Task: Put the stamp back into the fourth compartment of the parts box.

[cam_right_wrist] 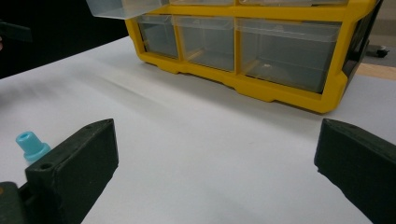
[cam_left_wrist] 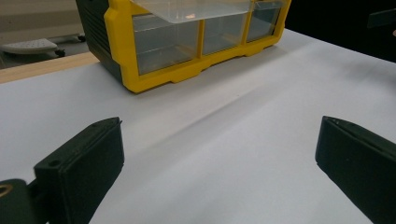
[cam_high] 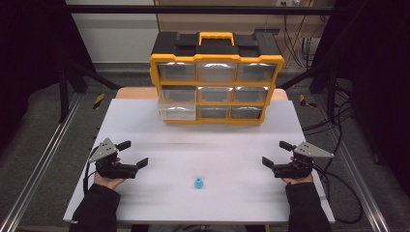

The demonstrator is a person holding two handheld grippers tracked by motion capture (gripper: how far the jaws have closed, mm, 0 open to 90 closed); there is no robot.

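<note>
- White surface under both of my tools; bare sheet between each pair of jaws in both gripper views.
- Left tool sits near the left edge, toward the near corner, held in my left hand. Jaws spread wide, nothing between them, pads clear of everything.
- Right tool sits near the right edge, about level with the left one, in my right hand. Jaws likewise wide apart and holding nothing.
- Small blue piece, a stubby cap-like shape with a narrow top, stands upright near the near edge, roughly midway between the side edges. It lies between the two tools, apart from both. In the right gripper view it shows just beyond one of the jaws, not touching.
- Yellow-and-black drawer cabinet stands at the far edge, centred, with clear drawers in three rows and a yellow handle on top.
- One clear drawer, on the cabinet's left side in the lower rows, is pulled out over the surface; the rest sit flush.
- Cabinet is well apart from both tools and from the blue piece.
</note>
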